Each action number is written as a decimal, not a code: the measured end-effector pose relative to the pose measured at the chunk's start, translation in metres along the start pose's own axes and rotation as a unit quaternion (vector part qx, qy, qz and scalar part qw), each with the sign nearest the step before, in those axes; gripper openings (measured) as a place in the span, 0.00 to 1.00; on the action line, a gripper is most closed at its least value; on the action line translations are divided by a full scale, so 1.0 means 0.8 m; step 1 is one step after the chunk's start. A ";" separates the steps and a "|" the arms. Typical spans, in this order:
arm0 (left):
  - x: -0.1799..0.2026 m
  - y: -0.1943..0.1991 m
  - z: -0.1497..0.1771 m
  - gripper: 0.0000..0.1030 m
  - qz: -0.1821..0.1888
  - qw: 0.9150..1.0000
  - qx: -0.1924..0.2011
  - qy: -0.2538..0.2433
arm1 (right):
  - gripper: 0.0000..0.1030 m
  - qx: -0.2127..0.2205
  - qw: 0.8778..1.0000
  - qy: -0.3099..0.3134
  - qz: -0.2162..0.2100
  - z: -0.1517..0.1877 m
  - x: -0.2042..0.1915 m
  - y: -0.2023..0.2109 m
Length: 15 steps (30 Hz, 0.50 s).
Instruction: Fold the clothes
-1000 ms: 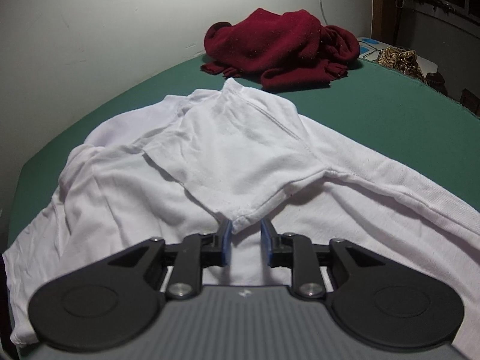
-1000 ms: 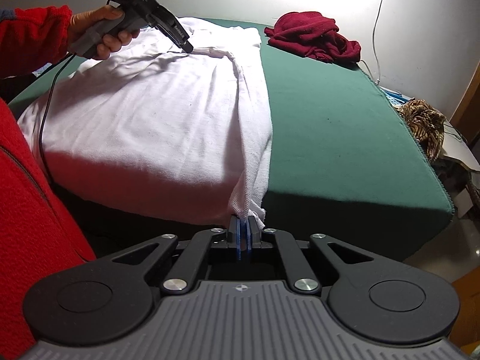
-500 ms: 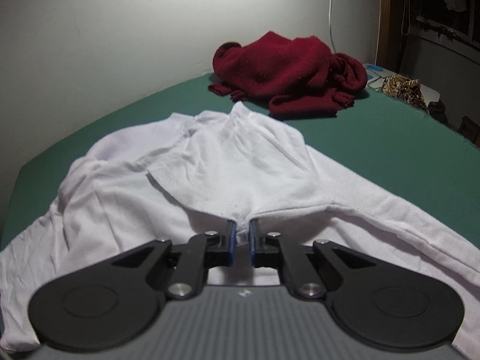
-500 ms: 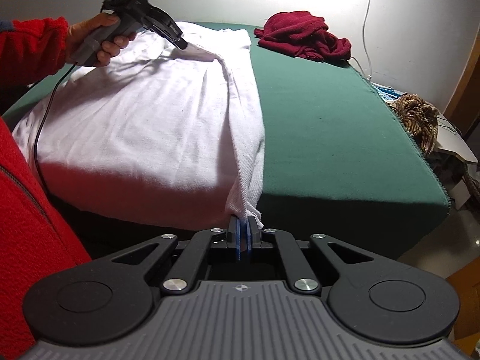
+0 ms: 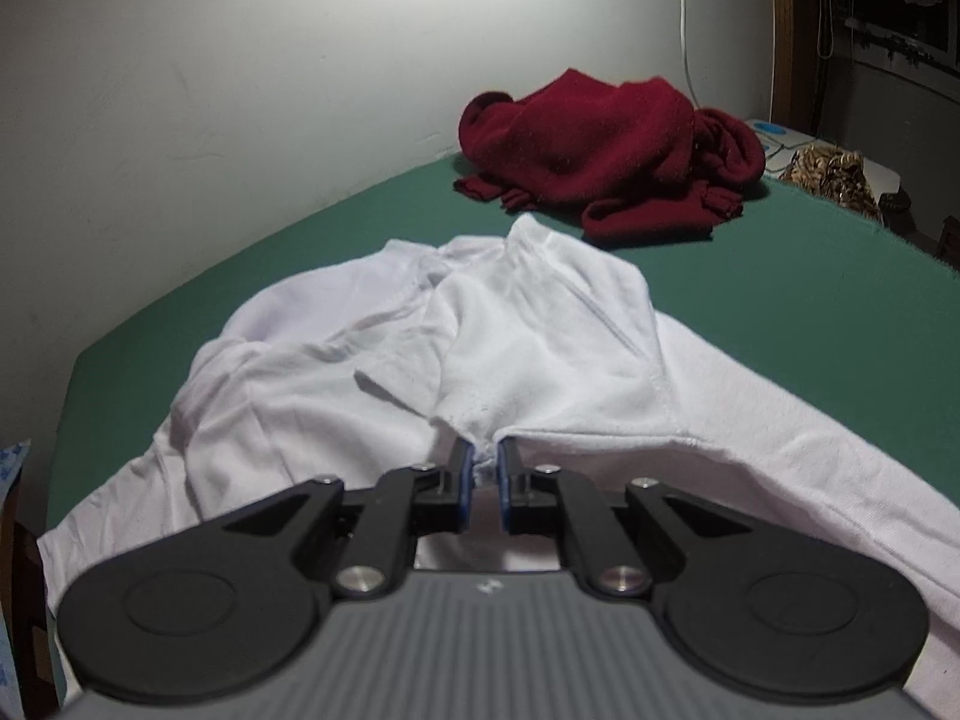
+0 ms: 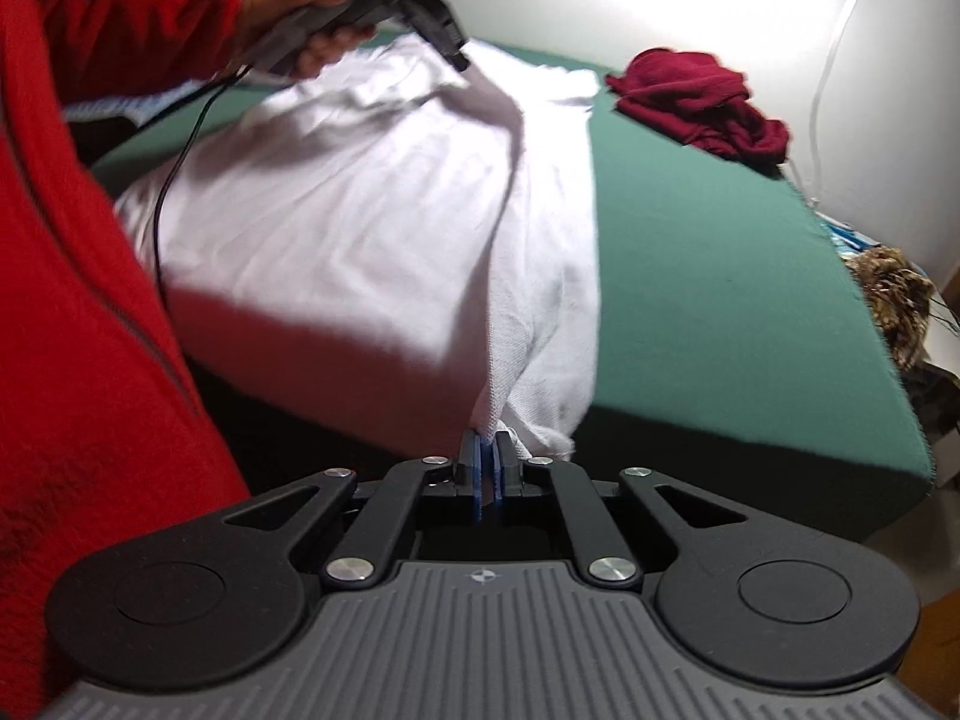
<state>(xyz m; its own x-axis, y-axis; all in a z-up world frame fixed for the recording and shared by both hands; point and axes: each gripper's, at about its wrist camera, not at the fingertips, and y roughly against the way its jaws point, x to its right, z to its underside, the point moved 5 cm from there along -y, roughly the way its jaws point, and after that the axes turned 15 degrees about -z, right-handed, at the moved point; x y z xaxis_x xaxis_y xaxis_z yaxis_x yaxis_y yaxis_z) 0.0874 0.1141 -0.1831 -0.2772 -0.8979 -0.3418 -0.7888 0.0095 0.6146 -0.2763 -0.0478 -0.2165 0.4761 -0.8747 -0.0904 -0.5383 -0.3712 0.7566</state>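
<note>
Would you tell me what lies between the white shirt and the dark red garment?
Only bare green surface separates the white shirt from the dark red garment, in both views.

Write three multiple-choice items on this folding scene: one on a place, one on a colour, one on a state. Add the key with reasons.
1. Where does the red garment lie?
A. far end of the green surface, by the wall
B. on the white shirt
C. on the floor

2. What colour is the person's sleeve?
A. blue
B. red
C. white

3. What is the right tool doing?
A. open above the shirt
B. shut on nothing
C. shut on the shirt's hem

Key: 1 A, it is bunched beyond the shirt; 2 B, it matches the red torso; 3 C, cloth is pinched between its pads.
</note>
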 end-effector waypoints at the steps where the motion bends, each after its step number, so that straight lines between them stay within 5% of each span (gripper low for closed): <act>1: 0.003 -0.005 0.006 0.05 -0.005 1.000 -0.004 -0.008 | 0.05 -0.005 1.000 -0.009 -0.014 0.002 -0.001 -0.005; 6: 0.002 -0.014 0.017 0.10 -0.017 1.000 -0.018 -0.019 | 0.06 0.014 0.993 -0.078 -0.089 -0.001 0.000 0.011; 11: -0.017 0.012 0.027 0.17 -0.020 1.000 -0.006 -0.021 | 0.17 0.039 0.992 -0.120 0.005 0.010 0.025 0.040; 15: -0.018 0.040 0.026 0.17 -0.007 1.000 0.011 -0.013 | 0.17 0.083 0.965 -0.247 0.015 0.030 0.070 0.023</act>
<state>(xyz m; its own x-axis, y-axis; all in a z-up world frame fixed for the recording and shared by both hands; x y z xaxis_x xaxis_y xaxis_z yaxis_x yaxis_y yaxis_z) 0.0551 0.1365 -0.1735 -0.2798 -0.8864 -0.3687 -0.8046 0.0069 0.5938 -0.2760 -0.1107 -0.2231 0.0915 -0.9125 -0.3987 -0.6707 -0.3524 0.6527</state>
